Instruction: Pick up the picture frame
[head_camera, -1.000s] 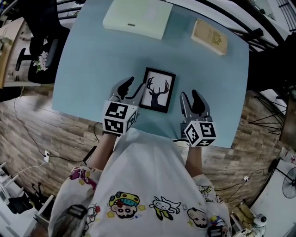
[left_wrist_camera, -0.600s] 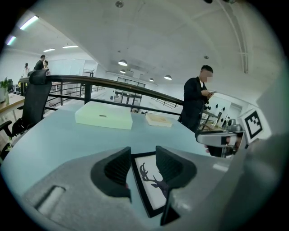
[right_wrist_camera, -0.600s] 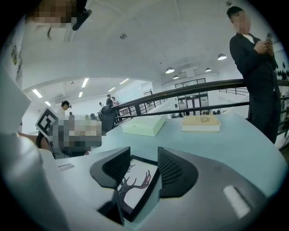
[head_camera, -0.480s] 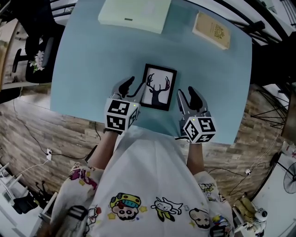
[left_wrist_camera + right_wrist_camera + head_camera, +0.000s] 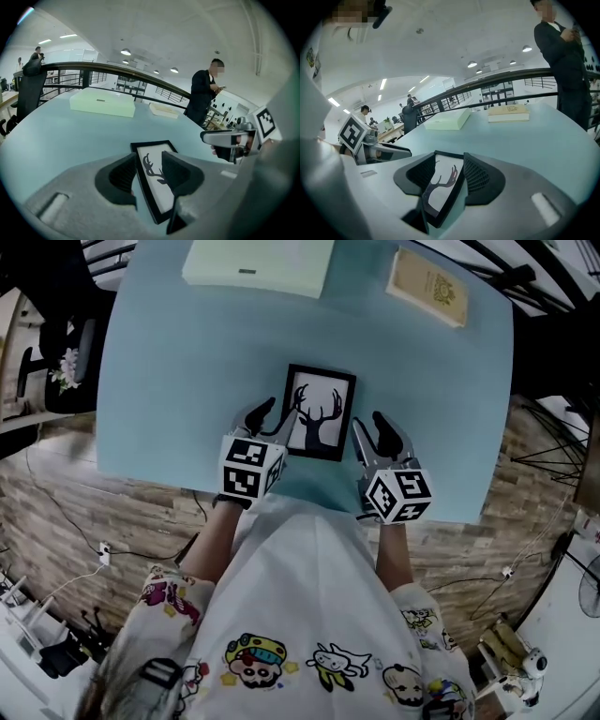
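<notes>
Frame (image 5: 319, 412) lies flat on table (image 5: 187, 381), just off centre toward 6 o'clock. Left gripper (image 5: 271, 418) is set at the frame's 8 o'clock corner, jaws spread; the left rail is seen between them, not clamped. Right gripper (image 5: 372, 433) is likewise spread over the right rail at 4 o'clock. Risks, as judged: the low, flat rails may be skated over and the frame shoved toward 12 o'clock. If one side is clenched first, the frame may be tilted and dropped.
</notes>
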The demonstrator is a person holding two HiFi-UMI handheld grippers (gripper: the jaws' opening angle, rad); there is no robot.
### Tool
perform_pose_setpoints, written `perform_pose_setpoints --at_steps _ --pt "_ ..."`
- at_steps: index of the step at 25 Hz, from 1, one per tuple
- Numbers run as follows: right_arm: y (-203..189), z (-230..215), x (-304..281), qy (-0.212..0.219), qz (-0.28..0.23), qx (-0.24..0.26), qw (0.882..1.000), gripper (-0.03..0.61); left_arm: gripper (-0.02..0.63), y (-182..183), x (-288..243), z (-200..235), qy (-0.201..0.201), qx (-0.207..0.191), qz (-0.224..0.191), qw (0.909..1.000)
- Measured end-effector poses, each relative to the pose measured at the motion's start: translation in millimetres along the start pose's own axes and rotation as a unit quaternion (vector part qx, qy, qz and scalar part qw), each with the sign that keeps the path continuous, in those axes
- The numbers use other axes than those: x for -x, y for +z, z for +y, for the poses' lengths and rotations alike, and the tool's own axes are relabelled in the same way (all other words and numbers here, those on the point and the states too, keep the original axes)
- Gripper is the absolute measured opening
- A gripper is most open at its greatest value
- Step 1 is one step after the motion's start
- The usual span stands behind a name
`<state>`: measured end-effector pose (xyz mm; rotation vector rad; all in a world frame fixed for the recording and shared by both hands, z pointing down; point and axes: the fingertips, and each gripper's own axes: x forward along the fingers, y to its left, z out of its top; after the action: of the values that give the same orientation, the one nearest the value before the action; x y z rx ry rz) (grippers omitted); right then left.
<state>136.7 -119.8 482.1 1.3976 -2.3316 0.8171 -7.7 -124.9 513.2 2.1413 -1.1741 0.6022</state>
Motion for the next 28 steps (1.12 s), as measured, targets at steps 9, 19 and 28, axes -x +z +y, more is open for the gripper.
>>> perform_pose_setpoints --at_steps 9,19,28 --pt "-26 -6 -10 -0.007 0.024 -0.025 0.999 0.186 0.172 -32 -23 6 -0.006 0.014 0.044 0.9989" --pt "-48 -4 -19 -0.007 0.042 -0.043 0.998 0.186 0.172 -54 -37 8 -0.016 0.016 0.073 0.9971" --pt "-54 -9 -13 -0.018 0.036 -0.061 0.997 0.186 0.172 -67 -44 8 -0.016 0.005 0.092 0.9956"
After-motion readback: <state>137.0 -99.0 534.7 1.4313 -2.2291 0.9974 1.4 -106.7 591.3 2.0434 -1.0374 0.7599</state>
